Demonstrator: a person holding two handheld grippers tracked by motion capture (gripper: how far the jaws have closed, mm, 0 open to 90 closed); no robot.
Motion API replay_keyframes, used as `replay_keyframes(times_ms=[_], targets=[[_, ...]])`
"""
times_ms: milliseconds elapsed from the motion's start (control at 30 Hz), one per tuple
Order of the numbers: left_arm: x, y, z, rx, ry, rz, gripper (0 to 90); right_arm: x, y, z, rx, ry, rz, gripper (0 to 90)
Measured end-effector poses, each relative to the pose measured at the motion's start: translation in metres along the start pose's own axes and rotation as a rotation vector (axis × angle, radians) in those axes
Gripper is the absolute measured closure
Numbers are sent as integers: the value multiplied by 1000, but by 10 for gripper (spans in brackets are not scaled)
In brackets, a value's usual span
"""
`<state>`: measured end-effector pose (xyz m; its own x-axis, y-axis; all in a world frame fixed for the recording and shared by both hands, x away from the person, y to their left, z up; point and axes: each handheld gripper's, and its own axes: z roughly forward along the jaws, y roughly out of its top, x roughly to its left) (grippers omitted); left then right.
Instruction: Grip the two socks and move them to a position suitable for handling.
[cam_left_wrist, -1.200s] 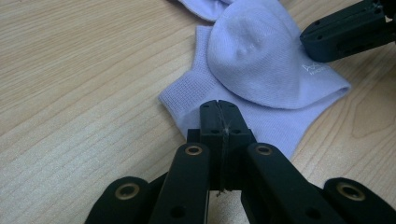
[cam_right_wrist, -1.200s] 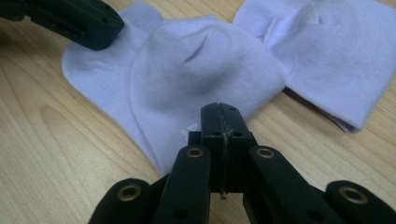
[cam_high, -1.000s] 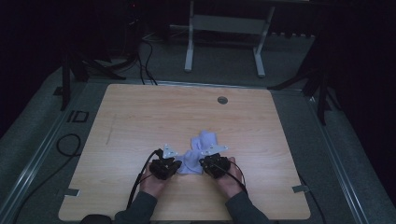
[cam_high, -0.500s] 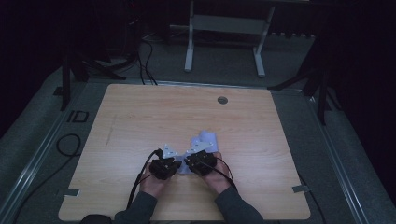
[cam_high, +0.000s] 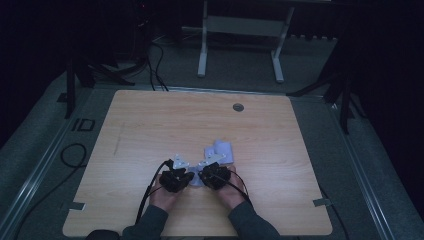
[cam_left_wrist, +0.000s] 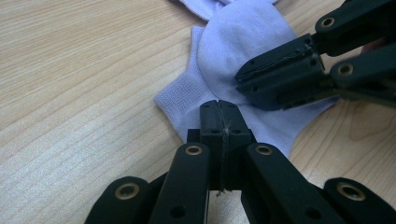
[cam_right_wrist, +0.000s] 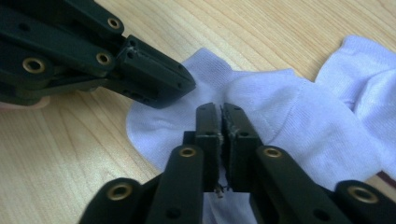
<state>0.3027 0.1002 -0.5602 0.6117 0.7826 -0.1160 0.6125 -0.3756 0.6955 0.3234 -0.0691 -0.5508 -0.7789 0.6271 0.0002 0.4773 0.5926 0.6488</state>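
Wooden table (cam_high: 150, 130): white sock (cam_right_wrist: 289, 121) lies roughly lengthwise away from both grippers' closed jaws, seemingly pinching it.

sock (cam_left_wrist: 243, 42): pale lilac-white, ribbed cuff | grippers: black, brass rivets | table (cam_high: 150, 125): light wood grain

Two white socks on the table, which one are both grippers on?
The near sock, by the table's front edge: both grippers' jaws are closed on it. The far sock lies beyond, untouched.

The letters "ID" stand on the floor mat (cam_high: 60, 165) left of the table (cam_high: 150, 120).
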Motion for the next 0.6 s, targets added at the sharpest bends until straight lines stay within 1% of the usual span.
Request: replay_keyframes(times_ms=[67, 100, 133, 233, 300, 333, 367, 400, 433, 467, 500, 533, 567, 600], targets=[[0, 0, 0, 0, -1, -1, 900, -1, -1, -2, -12, 10, 24, 893], [0, 0, 0, 0, -1, -1, 900, -1, -1, -2, -12, 10, 24, 893], [0, 0, 0, -3, -1, -4, 900, -2, -1, -6, -28, 6, 34, 896], [0, 0, 0, -3, -1, -2, 899, -2, -2, -9, -38, 0, 32, 897], [0, 0, 0, -3, 0, -3, 900, -4, -3, -18, -56, -10, 37, 898], [0, 0, 0, -3, 0, -2, 900, -4, -3, -18, -56, -10, 37, 898], [0, 0, 0, -3, 0, -3, 900, -7, -6, -26, -76, -16, 53, 898], [0, 0, 0, -4, 0, -3, 900, -7, -6, -26, -76, -16, 53, 898], [0, 0, 0, -4, 1, -4, 899, -9, -9, -31, -87, -19, 66, 898], [-1, 0, 0, -7, 2, -7, 899, -14, -16, -39, -98, -16, 93, 898], [-1, 0, 0, -4, 2, -3, 900, -16, -19, -43, -102, -25, 102, 898], [-1, 0, 0, -4, 2, -3, 899, -16, -19, -43, -102, -25, 102, 898], [-1, 0, 0, -3, 3, -3, 900, -20, -28, -51, -110, -34, 127, 898], [-1, 0, 0, -4, 3, -3, 900, -20, -28, -51, -110, -34, 127, 898]])
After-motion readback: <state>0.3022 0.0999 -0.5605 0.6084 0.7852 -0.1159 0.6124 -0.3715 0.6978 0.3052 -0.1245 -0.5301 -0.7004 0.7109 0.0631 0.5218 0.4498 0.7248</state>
